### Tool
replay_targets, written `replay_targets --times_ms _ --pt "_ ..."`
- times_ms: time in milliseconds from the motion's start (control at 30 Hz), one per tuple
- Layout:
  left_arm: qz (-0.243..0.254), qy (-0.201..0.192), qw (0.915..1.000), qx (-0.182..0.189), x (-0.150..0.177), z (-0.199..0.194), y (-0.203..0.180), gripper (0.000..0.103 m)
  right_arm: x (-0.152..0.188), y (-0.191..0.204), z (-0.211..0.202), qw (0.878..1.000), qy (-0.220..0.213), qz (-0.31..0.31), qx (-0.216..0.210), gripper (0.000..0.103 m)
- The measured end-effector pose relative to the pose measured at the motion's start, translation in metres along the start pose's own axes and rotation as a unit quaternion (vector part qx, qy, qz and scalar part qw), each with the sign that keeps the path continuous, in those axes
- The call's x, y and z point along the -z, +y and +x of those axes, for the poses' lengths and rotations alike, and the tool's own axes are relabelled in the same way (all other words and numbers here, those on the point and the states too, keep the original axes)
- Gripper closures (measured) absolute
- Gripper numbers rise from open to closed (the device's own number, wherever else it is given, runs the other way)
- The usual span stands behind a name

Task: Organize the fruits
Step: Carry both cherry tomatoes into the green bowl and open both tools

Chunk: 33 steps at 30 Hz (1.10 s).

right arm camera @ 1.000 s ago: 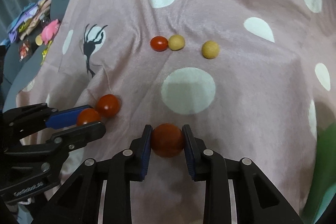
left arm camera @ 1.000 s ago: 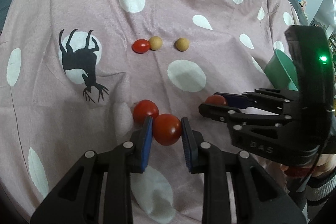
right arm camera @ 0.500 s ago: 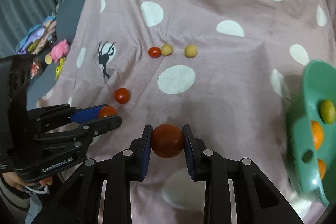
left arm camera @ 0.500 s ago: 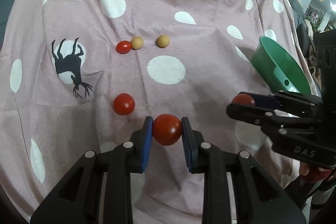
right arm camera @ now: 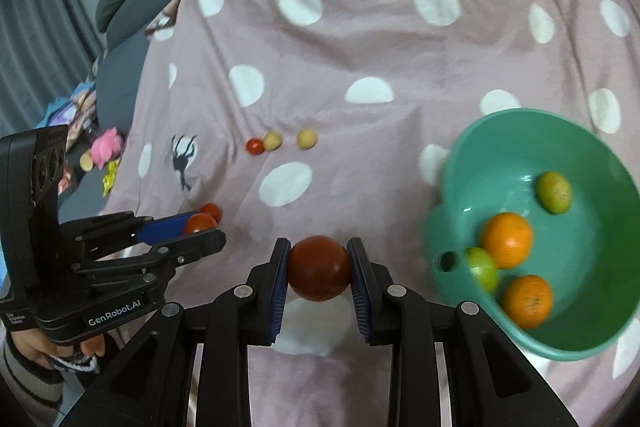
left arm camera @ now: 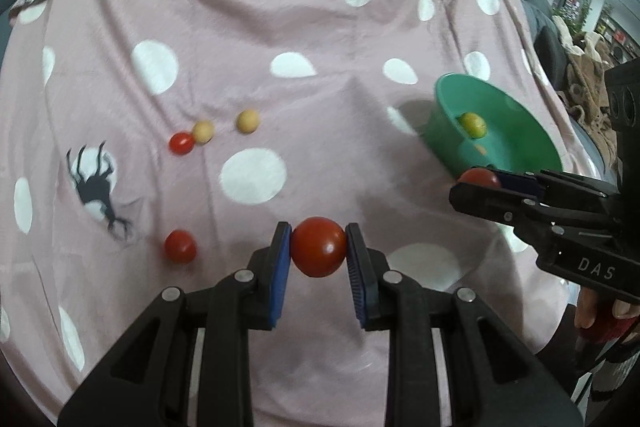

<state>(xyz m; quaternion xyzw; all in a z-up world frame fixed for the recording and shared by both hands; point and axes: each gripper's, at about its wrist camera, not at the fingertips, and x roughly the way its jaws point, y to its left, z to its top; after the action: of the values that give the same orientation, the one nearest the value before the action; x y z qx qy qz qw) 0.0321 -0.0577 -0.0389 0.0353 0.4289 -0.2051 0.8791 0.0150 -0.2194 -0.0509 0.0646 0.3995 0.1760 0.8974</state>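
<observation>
Above a pink polka-dot blanket [left arm camera: 320, 39], each hand-held gripper pinches a red tomato. The left gripper [left arm camera: 319, 259] clamps one tomato [left arm camera: 318, 247]; the right gripper [right arm camera: 320, 269] clamps another [right arm camera: 319, 268]. A green bowl [right arm camera: 500, 131], holding oranges and green fruit, lies to the right, just beside the right gripper and well apart from the left, so the right hand is nearer. Compared with a second ago, both tomatoes have risen off the blanket and the bowl has come fully into view. A loose tomato [left arm camera: 180, 246] remains near left.
</observation>
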Motion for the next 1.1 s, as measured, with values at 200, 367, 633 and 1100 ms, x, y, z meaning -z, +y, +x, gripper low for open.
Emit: replay_targets --times_ms 200,367,633,1100 --pt "0.035 -0.015 0.9991 0.020 -0.027 0.006 -0.036 0.076 -0.006 -0.028 -0.026 0.999 -0.038 0.025 0.021 0.072" --pt "0.070 -0.026 0.9964 0.040 -0.049 0.018 -0.071 0.076 -0.008 -0.058 -0.047 0.995 -0.066 0.051 0.054 0.072" --pt "0.116 -0.032 0.9902 0.071 -0.072 0.045 -0.123 0.076 -0.006 -0.102 -0.058 0.989 -0.074 0.084 0.097 0.072" --pt "0.153 -0.009 0.9861 0.064 -0.080 0.084 -0.152 0.075 0.003 -0.131 -0.047 0.985 -0.054 0.093 0.137 0.072"
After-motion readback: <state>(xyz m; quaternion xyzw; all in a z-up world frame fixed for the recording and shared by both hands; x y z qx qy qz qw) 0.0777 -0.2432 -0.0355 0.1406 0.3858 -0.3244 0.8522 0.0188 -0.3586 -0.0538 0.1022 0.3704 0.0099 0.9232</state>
